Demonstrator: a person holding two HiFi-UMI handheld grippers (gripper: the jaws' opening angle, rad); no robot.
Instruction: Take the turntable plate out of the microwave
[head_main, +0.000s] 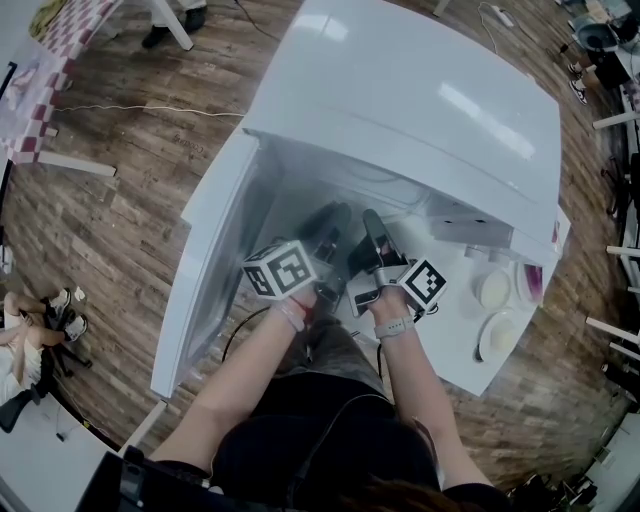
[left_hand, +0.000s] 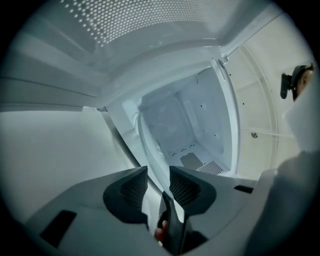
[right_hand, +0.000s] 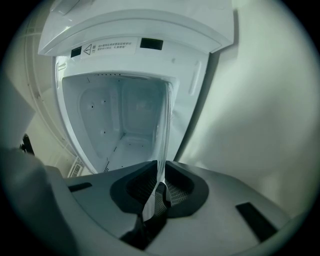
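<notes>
The fingers (left_hand: 136, 189) of the left gripper (left_hand: 158, 181) stand apart. The rim of the turntable plate (left_hand: 150, 155) runs between them, but they do not squeeze it. The fingers (right_hand: 176, 190) of the right gripper (right_hand: 161, 176) are closed tight on another part of the rim. So the plate is held at the mouth of the open microwave (head_main: 400, 100), between the two grippers.

On the far left lies a red and white checked cloth (head_main: 60, 40). The floor (head_main: 130, 170) is brown wood. The microwave is white and sits on a white table (head_main: 450, 345). Its door (head_main: 210, 260) swings out to the left. On the right of the table are two round white things (head_main: 495, 290).

The plate is clear glass. You can see the white inside walls, with their tiny holes, right through it. In the right gripper view it shows only as a thin, shiny edge.
</notes>
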